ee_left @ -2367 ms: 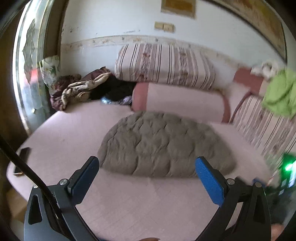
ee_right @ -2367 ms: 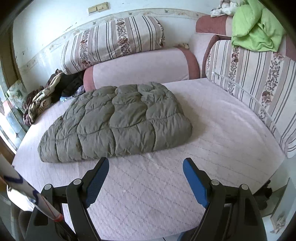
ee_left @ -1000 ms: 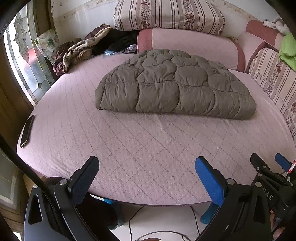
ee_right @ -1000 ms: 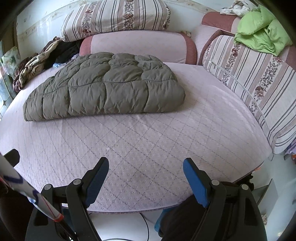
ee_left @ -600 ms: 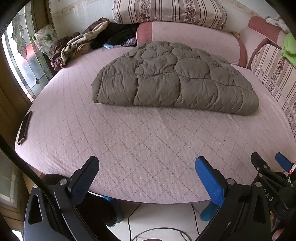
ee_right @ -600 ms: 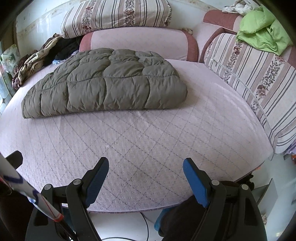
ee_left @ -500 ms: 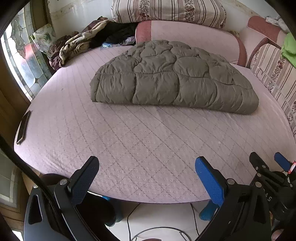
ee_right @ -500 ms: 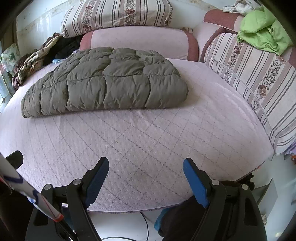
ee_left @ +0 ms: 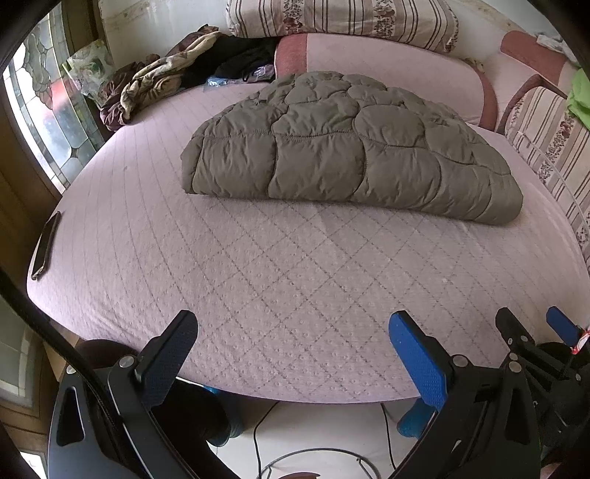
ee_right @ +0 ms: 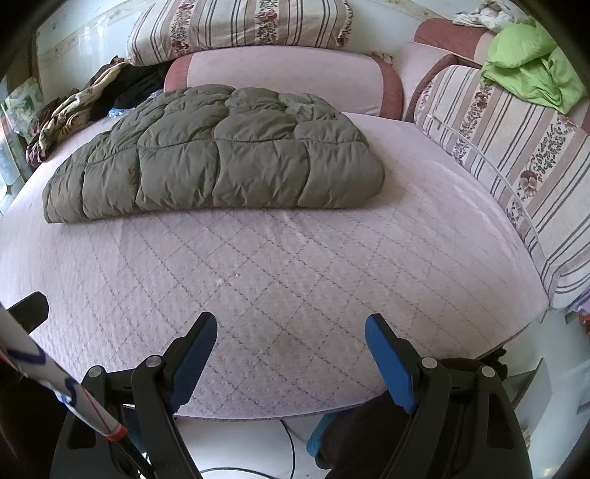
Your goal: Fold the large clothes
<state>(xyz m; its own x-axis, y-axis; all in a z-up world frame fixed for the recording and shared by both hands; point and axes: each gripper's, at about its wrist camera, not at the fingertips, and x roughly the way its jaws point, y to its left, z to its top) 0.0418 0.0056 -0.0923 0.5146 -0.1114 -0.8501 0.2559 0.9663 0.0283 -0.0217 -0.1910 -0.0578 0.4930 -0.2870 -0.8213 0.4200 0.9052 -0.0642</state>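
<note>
A folded olive-green quilted puffer jacket [ee_left: 343, 147] lies on the pink quilted bed [ee_left: 280, 265], toward its far side. It also shows in the right wrist view [ee_right: 221, 151]. My left gripper [ee_left: 293, 333] is open and empty, held above the bed's near edge, well short of the jacket. My right gripper [ee_right: 289, 329] is open and empty, also over the near edge of the bed [ee_right: 295, 265]. The right gripper's tips show at the lower right of the left wrist view [ee_left: 534, 331].
A heap of clothes [ee_left: 166, 81] lies at the back left. Striped cushions [ee_right: 239, 25] and a pink bolster [ee_right: 280, 77] line the back. A green garment [ee_right: 531, 62] sits on the right cushion. A dark phone [ee_left: 46, 245] lies at the bed's left edge. Cables lie on the floor below.
Both grippers drew back from the jacket to the bed's near edge and tilted down, then edged slightly toward the jacket. Both stayed open. The jacket has not moved.
</note>
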